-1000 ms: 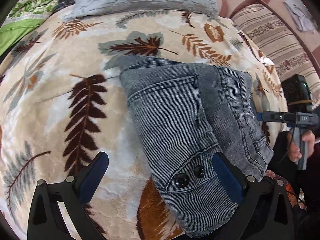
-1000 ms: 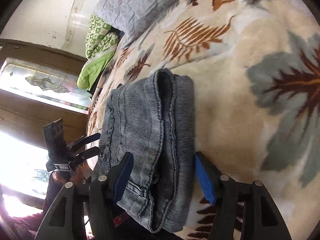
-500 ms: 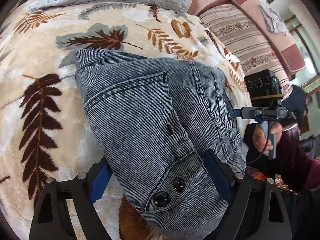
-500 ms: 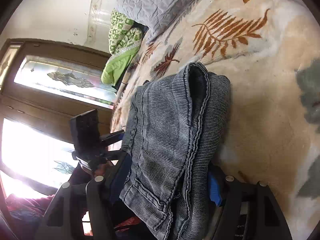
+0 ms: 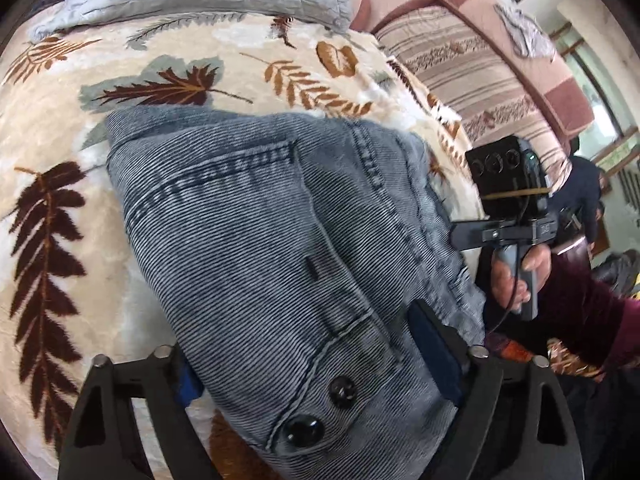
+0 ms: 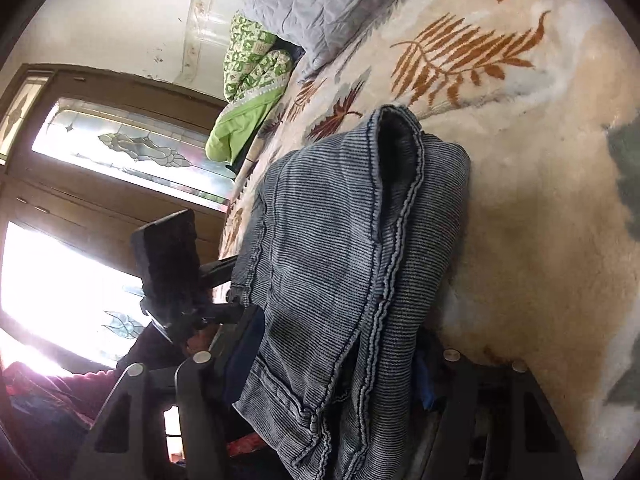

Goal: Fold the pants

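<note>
You're straddling the folded pants point(image 5: 280, 264) with both grippers: left gripper point(image 5: 316, 368) jaws apart around the buttoned waistband end, right gripper point(image 6: 332, 364) jaws apart around the seam edge. Denim's looking thick, soft, floppy, so grab all stacked layers together. The bundle is lying on the bed point(image 5: 52, 128). Only the right view is showing the layered fold opening and the window point(image 6: 120, 148).

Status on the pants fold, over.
Left gripper and right gripper each straddle the folded pants, grip unclear. Pants bundled on leaf blanket. Nothing obstructing.
</note>
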The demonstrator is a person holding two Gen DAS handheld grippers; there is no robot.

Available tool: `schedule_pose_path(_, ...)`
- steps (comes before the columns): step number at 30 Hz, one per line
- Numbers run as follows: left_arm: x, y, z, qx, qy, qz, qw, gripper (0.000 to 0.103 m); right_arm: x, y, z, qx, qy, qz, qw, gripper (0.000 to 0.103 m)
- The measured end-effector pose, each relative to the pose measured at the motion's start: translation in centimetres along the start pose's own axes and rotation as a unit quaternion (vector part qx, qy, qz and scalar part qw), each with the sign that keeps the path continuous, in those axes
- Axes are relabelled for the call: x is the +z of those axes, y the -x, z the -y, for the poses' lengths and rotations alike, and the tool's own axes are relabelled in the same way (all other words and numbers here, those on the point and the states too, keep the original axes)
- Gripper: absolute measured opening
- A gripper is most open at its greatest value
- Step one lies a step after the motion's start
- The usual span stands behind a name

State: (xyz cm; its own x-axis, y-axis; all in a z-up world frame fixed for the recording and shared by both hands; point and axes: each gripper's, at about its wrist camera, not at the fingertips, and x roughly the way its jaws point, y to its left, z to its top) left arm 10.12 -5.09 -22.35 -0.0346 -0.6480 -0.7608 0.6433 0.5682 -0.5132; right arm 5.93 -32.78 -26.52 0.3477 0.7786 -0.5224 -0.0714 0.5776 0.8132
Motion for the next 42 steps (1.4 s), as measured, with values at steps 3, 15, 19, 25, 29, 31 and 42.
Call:
schedule_pose_path(3, 0.0, 0.4, 0.6, 0.012, -0.001, 0.009, 0.9999, 0.071, 0.1, 0.6, 0.0, 0.013, -0.018, 0.005, 1.000, 0.063)
schedule_pose_path(15, 2.9, 4.4, 4.0, 0.047, -0.024, 0.026, 0.9983, 0.046, 1.5, 2.0, -6.4, -0.007, 0.037, 0.027, 0.999, 0.039)
schedule_pose_path(19, 5.0, 6.7, 4.3, 0.047, -0.021, 0.050, 0.9974, 0.046, 3.4, 3.3, -7.9, -0.003, 0.041, 0.046, 0.998, 0.039)
schedule_pose_path(25, 8.3, 8.7, 4.7, 0.077, -0.022, 0.077, 0.9938, 0.046, 6.9, 4.8, -10.2, 0.000, 0.065, 0.079, 0.995, 0.039)
schedule_pose_path(29, 10.1, 8.8, 3.7, 0.091, -0.002, 0.087, 0.9920, 0.046, 8.9, 4.4, -10.7, -0.005, 0.073, 0.090, 0.993, 0.039)
schedule_pose_path(31, 10.6, 8.6, 3.1, 0.099, 0.006, 0.084, 0.9915, 0.046, 9.8, 3.9, -10.3, -0.008, 0.069, 0.093, 0.993, 0.039)
schedule_pose_path(42, 12.7, 2.9, -1.0, 0.143, 0.049, 0.016, 0.9884, 0.046, 12.4, -0.2, -5.6, -0.052, 0.042, 0.076, 0.995, 0.039)
